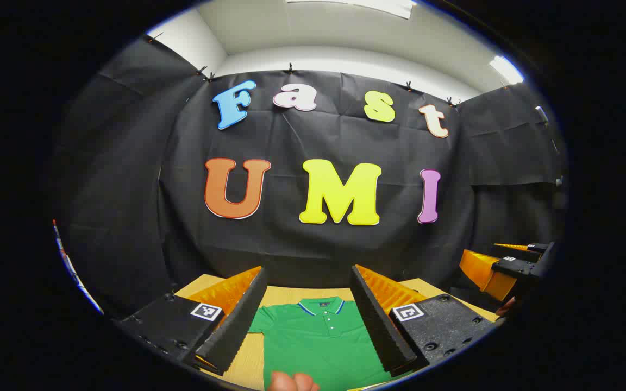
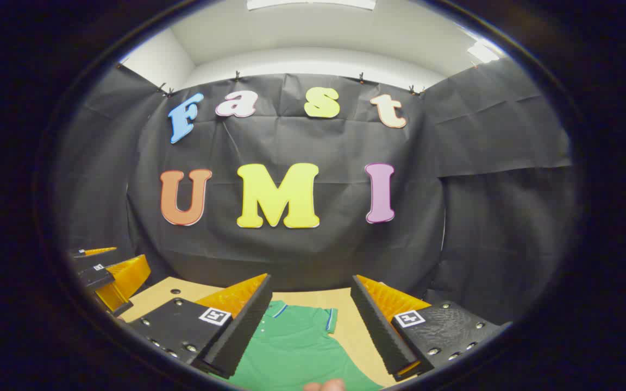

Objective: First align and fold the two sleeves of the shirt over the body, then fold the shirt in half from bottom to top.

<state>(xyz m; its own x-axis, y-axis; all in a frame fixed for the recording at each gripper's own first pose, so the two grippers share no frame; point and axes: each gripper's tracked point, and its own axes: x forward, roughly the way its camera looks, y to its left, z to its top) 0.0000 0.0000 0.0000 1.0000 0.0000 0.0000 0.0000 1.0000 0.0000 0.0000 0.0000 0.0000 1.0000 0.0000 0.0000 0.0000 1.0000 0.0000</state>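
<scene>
- A green polo shirt (image 1: 321,339) lies flat on a pale wooden table (image 1: 286,295), collar toward the far wall; the knit looks soft and smooth.
- Its ribbed collar (image 1: 321,305) has thin blue and white edging, and a short buttoned placket runs down from it.
- In the right gripper view the shirt (image 2: 291,347) shows a short sleeve (image 2: 328,320) spread out to the right, its cuff edged with the same stripe.
- The left gripper (image 1: 310,320) hangs above the shirt's chest, its jaws spread wide with nothing between them; the fingers (image 1: 237,320) are long wedges with ridged, sawtooth inner faces.
- The right gripper (image 2: 310,326) hovers over the shirt's right side, jaws likewise spread apart and empty.
- Each gripper's flat, grainy base carries a small square printed marker (image 1: 206,311).
- Wrinkled black cloth (image 1: 318,250) hangs behind the table's far edge.
</scene>
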